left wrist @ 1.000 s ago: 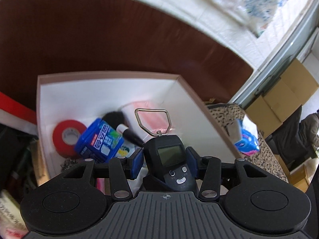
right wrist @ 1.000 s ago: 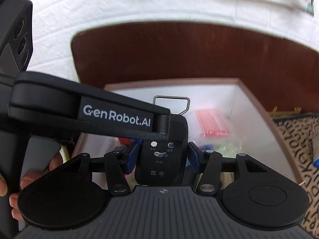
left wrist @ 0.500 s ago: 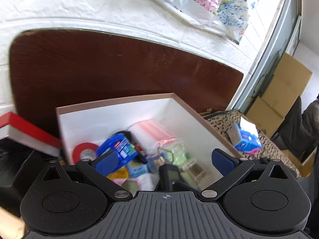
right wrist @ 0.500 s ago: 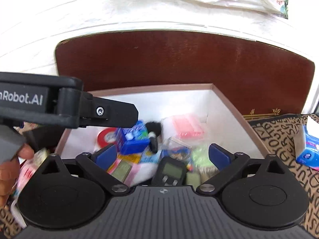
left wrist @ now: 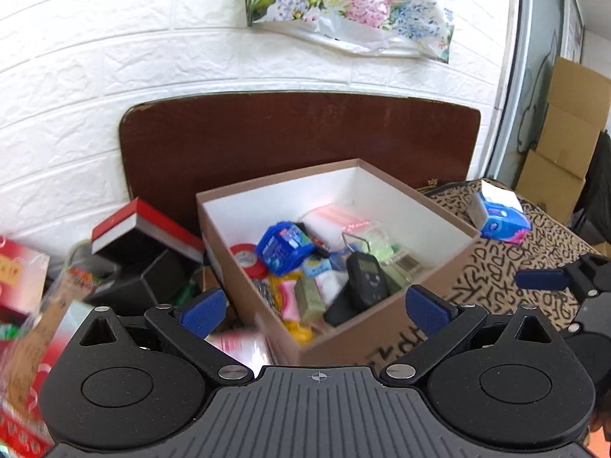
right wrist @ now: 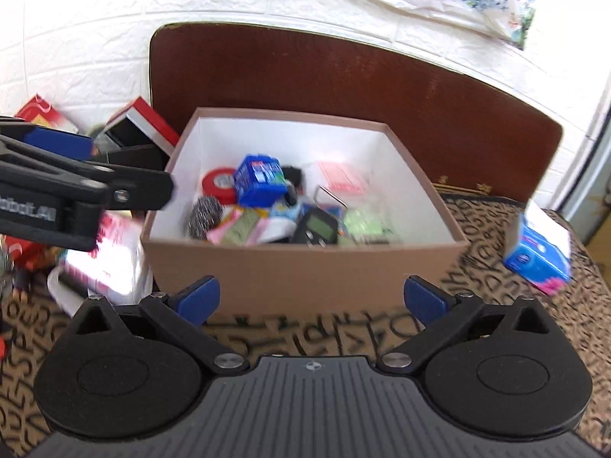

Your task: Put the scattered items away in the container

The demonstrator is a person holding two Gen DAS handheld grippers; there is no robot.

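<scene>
Left gripper (left wrist: 313,311): jaws spread wide, nothing between the blue pads; it hangs just before the near corner of the box.
Right gripper (right wrist: 311,299): jaws spread wide and empty, over the patterned cloth (right wrist: 496,313), facing the front wall of the box.
Container: brown cardboard box (right wrist: 305,267) with white inner walls, standing on the cloth; already well filled.
Contents, near side: black handheld digital scale (right wrist: 315,227) with a wire hook, lying tilted on the heap; steel wool scourer (right wrist: 206,215); flat pink and green sachets.
Contents, far side: blue tub (right wrist: 259,181), red tape roll (right wrist: 219,187), clear zip bag with red print (right wrist: 340,183).
Remaining item: blue and white tissue pack (right wrist: 538,252), on the cloth to the right of the box, well apart from it.
Handling, judged: the tissue pack looks light, soft and compressible, with a slick wrapper; grip across its short sides near the middle, firmly enough that the film does not slide.
Left clutter: red and black boxes (left wrist: 141,236) and a blurred pink packet (right wrist: 110,259) beside the box; whether these belong to the task cannot be told.
Background: dark brown wooden board (left wrist: 298,141) against the white brick-pattern wall (left wrist: 114,68).
</scene>
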